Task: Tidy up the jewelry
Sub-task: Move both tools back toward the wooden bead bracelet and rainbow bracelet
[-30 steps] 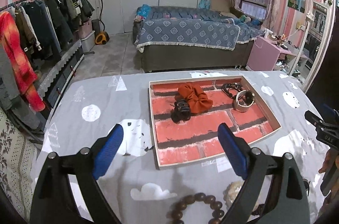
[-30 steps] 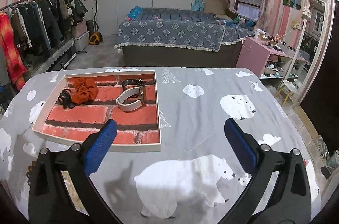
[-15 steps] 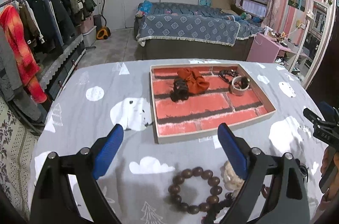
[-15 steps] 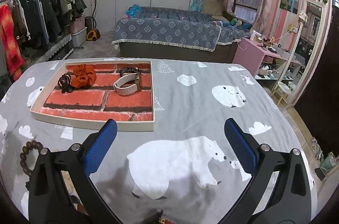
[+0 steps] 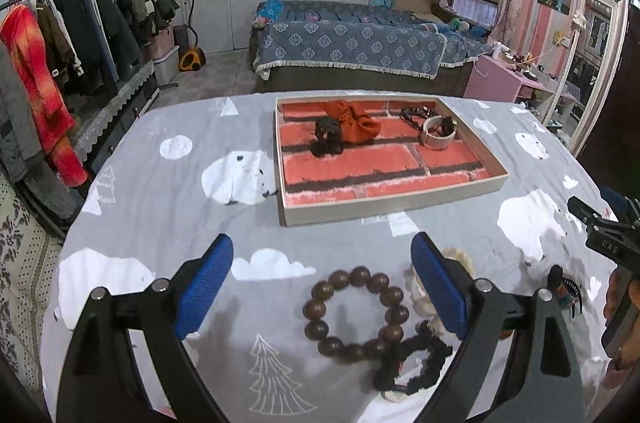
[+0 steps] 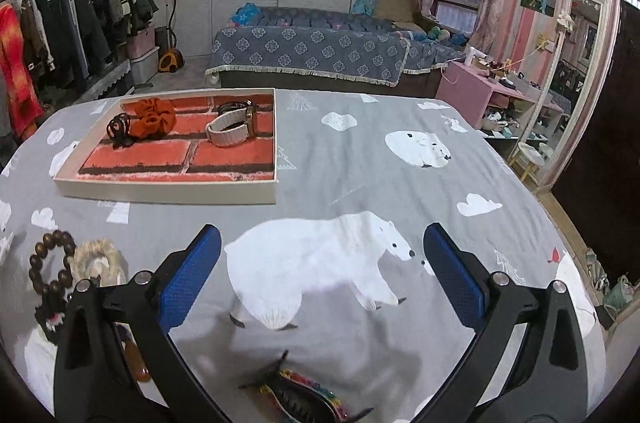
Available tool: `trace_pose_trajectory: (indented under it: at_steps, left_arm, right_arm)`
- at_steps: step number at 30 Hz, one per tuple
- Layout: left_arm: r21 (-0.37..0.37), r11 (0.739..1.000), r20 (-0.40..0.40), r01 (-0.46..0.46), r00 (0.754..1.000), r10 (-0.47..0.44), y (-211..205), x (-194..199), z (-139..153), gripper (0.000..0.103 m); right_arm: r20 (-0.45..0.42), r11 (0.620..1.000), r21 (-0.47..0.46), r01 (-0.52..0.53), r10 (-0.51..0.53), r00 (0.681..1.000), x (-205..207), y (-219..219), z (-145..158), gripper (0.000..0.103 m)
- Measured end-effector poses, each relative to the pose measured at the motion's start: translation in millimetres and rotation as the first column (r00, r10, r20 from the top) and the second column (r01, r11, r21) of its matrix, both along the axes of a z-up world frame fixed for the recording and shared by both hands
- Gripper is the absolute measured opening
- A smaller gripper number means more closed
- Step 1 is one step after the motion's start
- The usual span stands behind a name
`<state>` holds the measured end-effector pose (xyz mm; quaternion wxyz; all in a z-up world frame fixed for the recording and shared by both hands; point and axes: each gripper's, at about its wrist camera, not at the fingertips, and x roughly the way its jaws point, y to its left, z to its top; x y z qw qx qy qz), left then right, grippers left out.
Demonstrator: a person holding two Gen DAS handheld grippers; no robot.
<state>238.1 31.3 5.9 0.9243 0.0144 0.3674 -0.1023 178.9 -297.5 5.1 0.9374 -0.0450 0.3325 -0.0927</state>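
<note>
1. Table [image 5: 168,223] under a grey polar-bear cloth fills both wrist views, with the bedroom beyond it.
2. Tray [image 5: 394,209], lined in a red brick print, sits toward the far side of the cloth. It already holds an orange scrunchie [image 5: 352,125], a black claw clip [image 5: 328,139] touching it, a pale watch strap [image 5: 438,137] and a dark chain-like piece [image 5: 414,113] – so the sorting looks partly done.
3. Left gripper [image 5: 322,287] stands wide open with nothing between its blue pads. The right gripper [image 6: 322,277] is spread just as wide and equally empty, hanging over bare cloth.
4. Wooden bead bracelet [image 5: 356,315] lies flat on the cloth, almost straight ahead of the left gripper and a little toward its right finger. It is a ring, so it has no long axis to line up with.
5. Black scrunchie [image 5: 416,363] overlaps the bracelet's near right edge, and a cream fluffy hair tie [image 5: 456,257] lies half hidden behind the left gripper's right finger.
6. Multicoloured claw clip [image 6: 304,391] lies at the bottom of the right wrist view, closer in than the fingertips and roughly between the two fingers.
7. Judgement: the left hand is the nearer one for the bracelet – the right sees it only at its far left edge. Closing on the beads may drag the black scrunchie along.
</note>
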Motion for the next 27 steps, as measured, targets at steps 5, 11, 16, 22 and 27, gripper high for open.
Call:
trace_pose_trajectory:
  at_steps: [5,11,16,22,27]
  left_arm:
    - [0.002,1.0,-0.002,-0.007,1.0,0.007,-3,-11,-9,0.089]
    - [0.01,1.0,-0.015,-0.008,1.0,0.009,-8,-17,-24,0.089]
    - [0.013,1.0,-0.021,-0.013,1.0,0.013,-10,-21,-34,0.089]
    - [-0.007,1.0,-0.044,-0.011,0.999,0.011,-5,-25,-50,0.089]
    - [-0.028,1.0,-0.08,-0.001,0.997,-0.001,-1,-30,-65,0.089]
  right_arm:
    - [-0.003,1.0,-0.013,0.005,-0.005,1.0,-7,-3,-8,0.099]
    - [-0.02,1.0,0.012,0.015,-0.014,1.0,-11,-12,-22,0.099]
    - [-0.016,1.0,0.023,0.017,-0.016,1.0,-19,-18,-27,0.099]
    - [-0.025,0.999,0.028,0.025,-0.024,0.999,-31,-24,-37,0.099]
    - [-0.035,0.996,0.08,0.025,-0.022,0.999,-42,-29,-48,0.099]
